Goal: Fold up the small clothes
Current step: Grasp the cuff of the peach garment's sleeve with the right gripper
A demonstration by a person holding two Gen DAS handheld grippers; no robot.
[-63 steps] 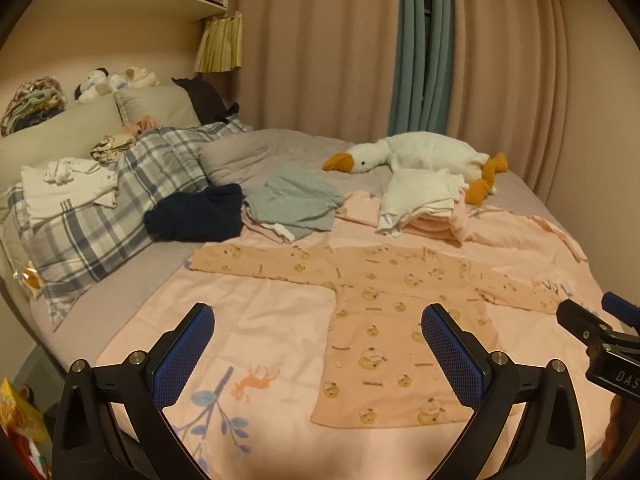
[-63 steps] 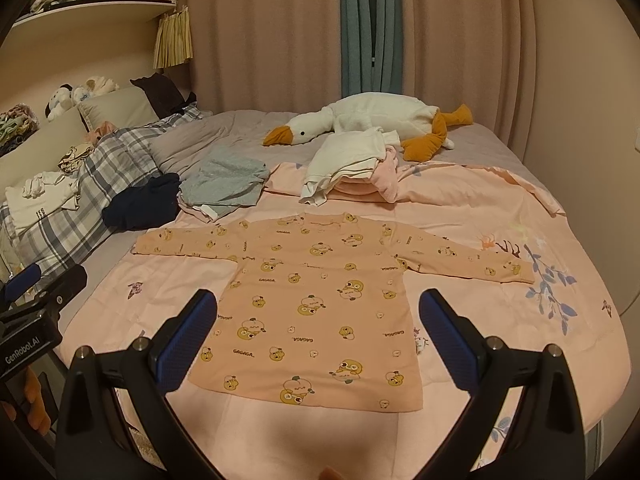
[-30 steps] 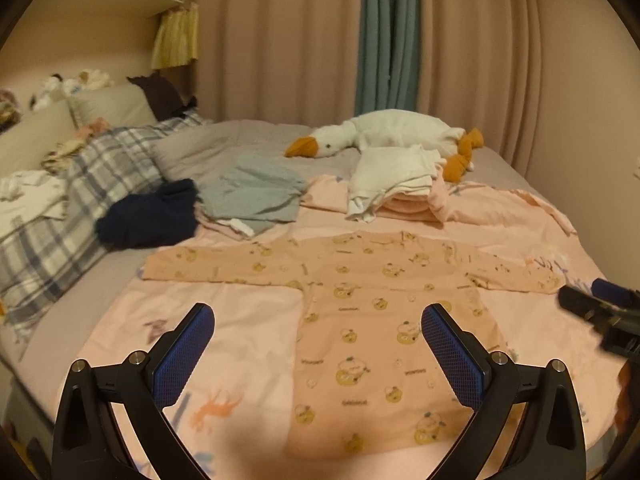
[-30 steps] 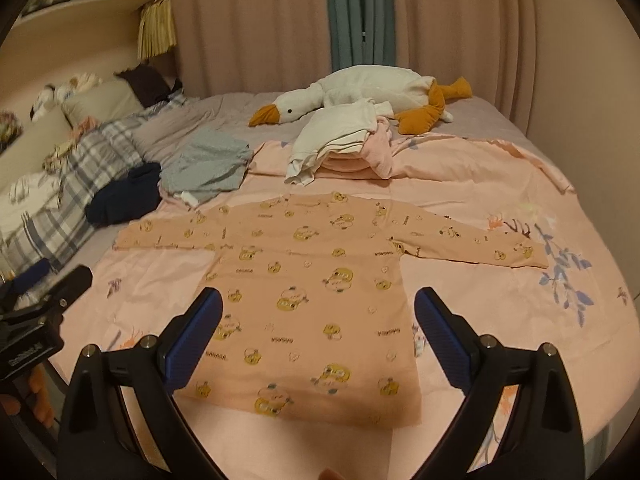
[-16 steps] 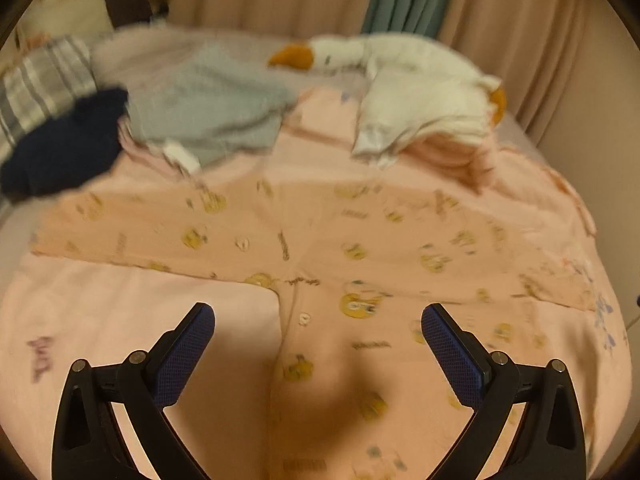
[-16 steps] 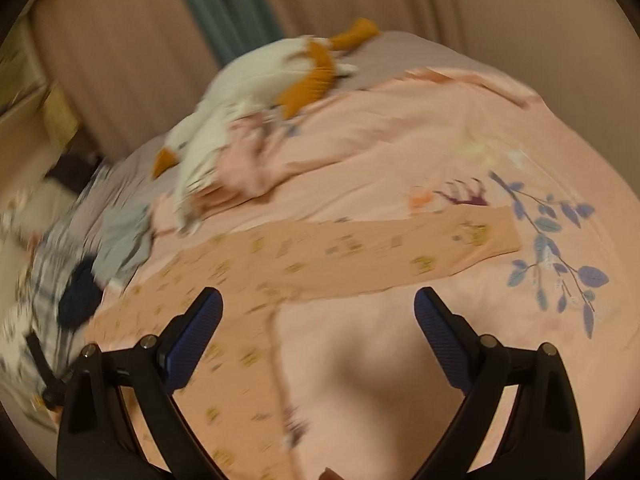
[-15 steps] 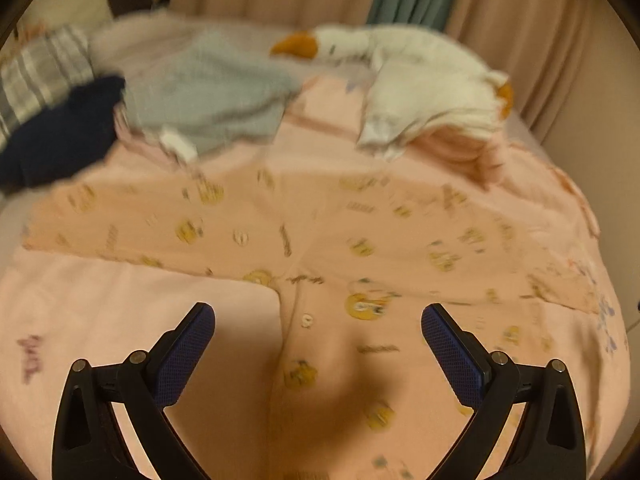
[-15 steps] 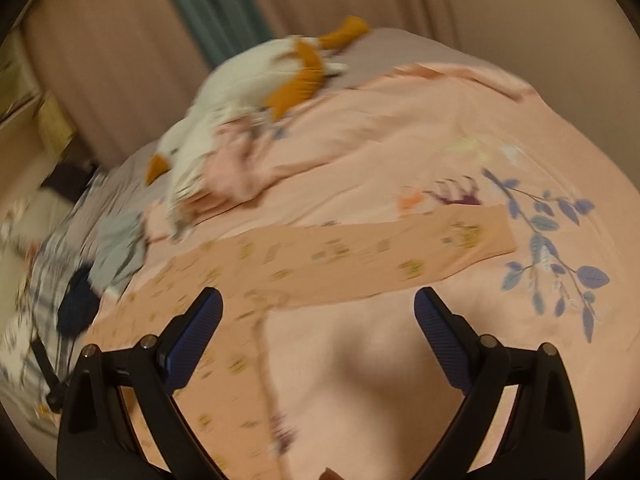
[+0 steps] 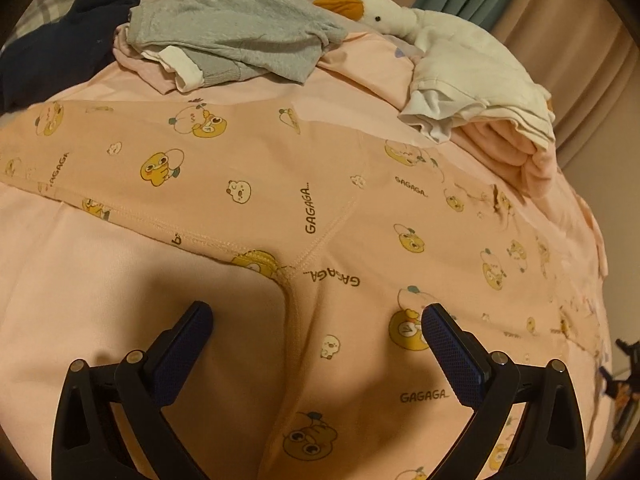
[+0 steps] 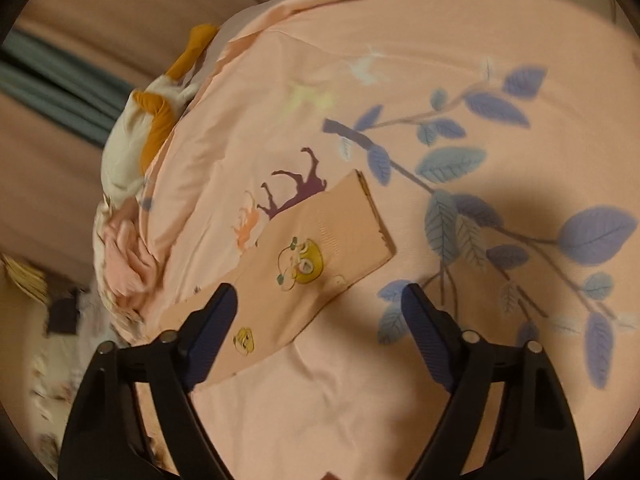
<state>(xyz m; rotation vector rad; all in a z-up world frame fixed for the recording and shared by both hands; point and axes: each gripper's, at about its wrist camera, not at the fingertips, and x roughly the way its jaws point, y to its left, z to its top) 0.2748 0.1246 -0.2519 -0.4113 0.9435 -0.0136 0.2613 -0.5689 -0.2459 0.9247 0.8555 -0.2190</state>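
Observation:
A peach long-sleeved top (image 9: pixel 320 208) printed with yellow cartoon faces lies spread flat on the pink bedspread (image 9: pixel 80 300). My left gripper (image 9: pixel 316 320) hovers open just above its left armpit seam, one finger over the bedspread and one over the body of the top. In the right wrist view the top's right sleeve (image 10: pixel 304 264) ends in a cuff pointing up and right. My right gripper (image 10: pixel 320 304) is low over that sleeve end; its jaws are closing, the sleeve's edge lies between them, and the pads do not press on it.
A grey garment (image 9: pixel 240 24) and a dark navy one (image 9: pixel 60 56) lie beyond the top at the left. A folded white and pink pile (image 9: pixel 488 100) rests by a plush goose (image 9: pixel 384 12). The bedspread (image 10: pixel 480 80) has blue leaf prints.
Both grippers have dropped from a high view of the whole bed to close over the top. The right one rolled and swung to the sleeve end, and its jaws have narrowed.

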